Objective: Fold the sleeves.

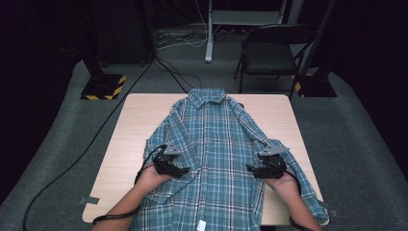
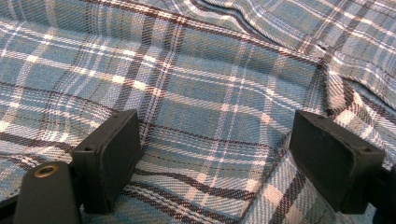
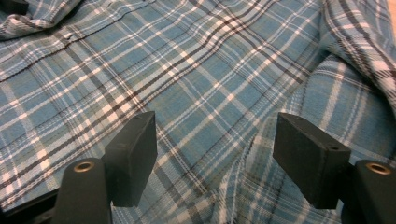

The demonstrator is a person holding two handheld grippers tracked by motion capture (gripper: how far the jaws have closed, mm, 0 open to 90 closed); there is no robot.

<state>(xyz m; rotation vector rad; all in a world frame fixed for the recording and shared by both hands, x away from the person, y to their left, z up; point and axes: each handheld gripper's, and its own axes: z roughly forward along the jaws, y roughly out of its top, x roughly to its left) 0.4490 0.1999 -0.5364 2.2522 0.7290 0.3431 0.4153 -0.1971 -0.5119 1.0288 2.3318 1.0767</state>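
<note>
Forearms entering the high view from below, left gripper and right gripper over a blue plaid shirt spread flat on the table, probably just above the cloth, left gripper view, jaws wide over plaid, nothing between, right gripper view, jaws likewise apart over a fold.

Dim lab: rig stands, floor cables.

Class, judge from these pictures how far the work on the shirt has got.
Done: the shirt lies spread on the table, collar away from the person. In hand: left tool and right tool hover open over it. Left: no fold shows yet.
</note>
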